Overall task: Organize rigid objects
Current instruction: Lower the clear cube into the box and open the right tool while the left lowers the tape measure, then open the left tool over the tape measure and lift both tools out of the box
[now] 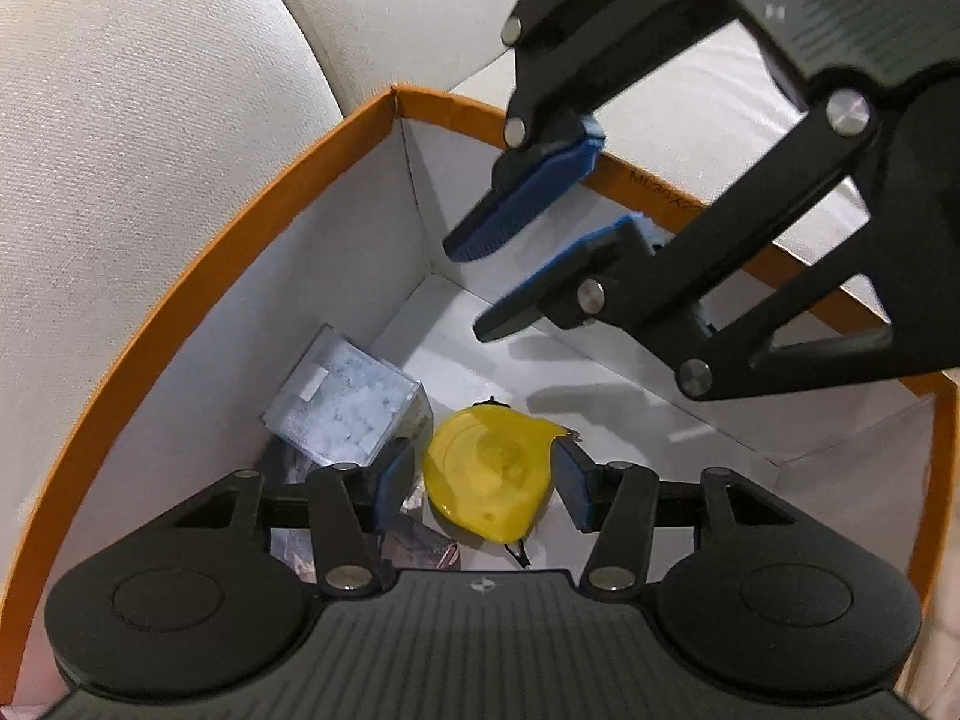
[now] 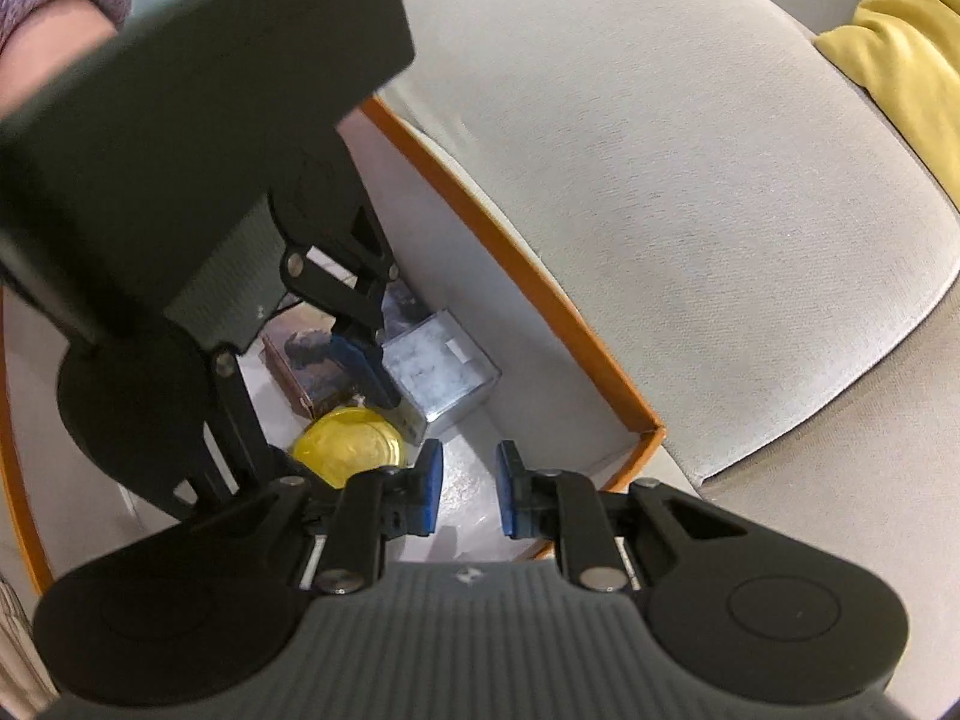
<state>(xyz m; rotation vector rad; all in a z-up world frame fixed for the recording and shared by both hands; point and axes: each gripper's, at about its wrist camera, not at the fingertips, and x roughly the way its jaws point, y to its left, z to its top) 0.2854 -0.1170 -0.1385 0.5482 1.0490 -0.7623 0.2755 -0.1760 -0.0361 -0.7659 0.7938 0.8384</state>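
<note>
Left tool (image 1: 480,486), nearest: jaws stand roughly half spread, one on each side of the yellow tape measure (image 1: 474,450). I can't tell if the pads are pressing on it or just beside it. There seems to be a sliver of gap at the left pad, while the right pad looks to be touching.

The tape measure is low in the orange-rimmed box (image 1: 180,324), on or near its white floor. Its lower edge is over a dark printed pack (image 1: 420,546).

- **Risk 1:** if this is a loose pinch on a smooth round shell, a lift could let the tape measure swivel or slip out and drop back onto the pack.
- **Risk 2:** if it is a release, the tape measure sits partly on the pack's edge and may tip or slide toward the clear plastic cube (image 1: 354,402) just beside it.

The left finger is close to that cube, so widening the jaws or shifting sideways could knock it into the corner.

Right tool (image 2: 471,489), further on: jaws narrow but apart, nothing between them. It hangs above the box's open floor near the far wall.

- **Risk 3:** both tools share one small box and their linkages cross in each wrist view. A careless swing could clash them or catch the orange rim and drag the box.

The box rests on a soft grey sofa cushion (image 1: 150,120), so it can tilt or skid if pushed. A yellow cushion (image 2: 900,42) is far back, no factor.
</note>
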